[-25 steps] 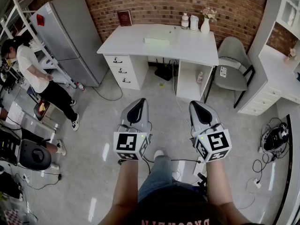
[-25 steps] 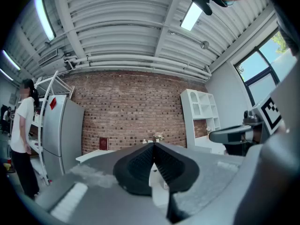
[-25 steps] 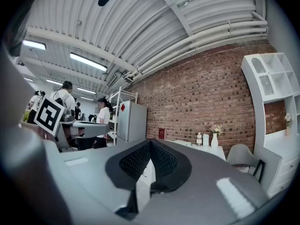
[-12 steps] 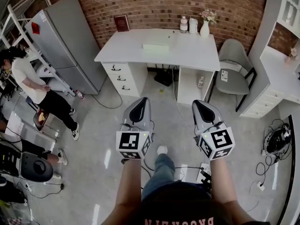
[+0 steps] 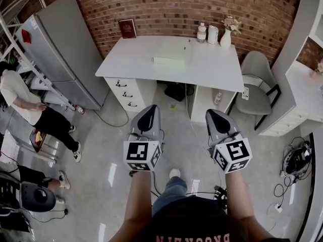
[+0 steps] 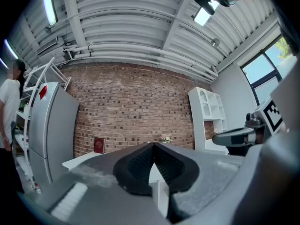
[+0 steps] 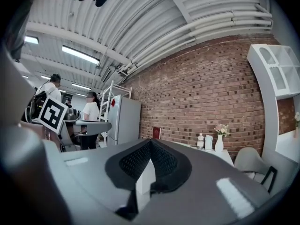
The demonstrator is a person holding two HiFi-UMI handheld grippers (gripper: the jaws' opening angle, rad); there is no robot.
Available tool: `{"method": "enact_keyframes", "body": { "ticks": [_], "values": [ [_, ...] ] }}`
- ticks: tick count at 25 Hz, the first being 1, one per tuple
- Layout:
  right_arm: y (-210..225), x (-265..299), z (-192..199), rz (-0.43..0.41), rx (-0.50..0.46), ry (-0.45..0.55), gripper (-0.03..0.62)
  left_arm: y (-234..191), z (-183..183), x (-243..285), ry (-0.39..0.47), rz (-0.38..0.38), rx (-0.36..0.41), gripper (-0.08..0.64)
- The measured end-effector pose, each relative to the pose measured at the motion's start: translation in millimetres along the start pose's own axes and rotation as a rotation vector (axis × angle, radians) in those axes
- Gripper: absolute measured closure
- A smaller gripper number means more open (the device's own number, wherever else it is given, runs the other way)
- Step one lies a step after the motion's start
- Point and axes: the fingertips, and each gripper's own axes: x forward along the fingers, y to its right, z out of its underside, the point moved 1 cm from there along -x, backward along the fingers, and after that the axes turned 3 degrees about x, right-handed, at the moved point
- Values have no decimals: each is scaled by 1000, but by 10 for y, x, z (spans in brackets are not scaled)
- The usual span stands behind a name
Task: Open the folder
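Flowers (image 5: 232,21) fill the vase (image 5: 225,38); left gripper (image 5: 152,107) and right gripper (image 5: 209,113) fingers closed, empty.

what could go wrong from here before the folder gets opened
Cables cross the floor by the person's feet, a possible trip hazard.
The folder lies flat on the desk, and the left gripper and right gripper are both shut and empty, so they might only shove it.
A long reach could knock the vase behind it.
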Motion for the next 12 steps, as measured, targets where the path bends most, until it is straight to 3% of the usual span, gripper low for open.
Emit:
{"method": "enact_keyframes", "body": {
  "ticks": [12],
  "values": [
    [313, 1223, -53, 26, 8, -10, 595, -845, 91, 962, -11, 17, -1, 563]
  ]
}}
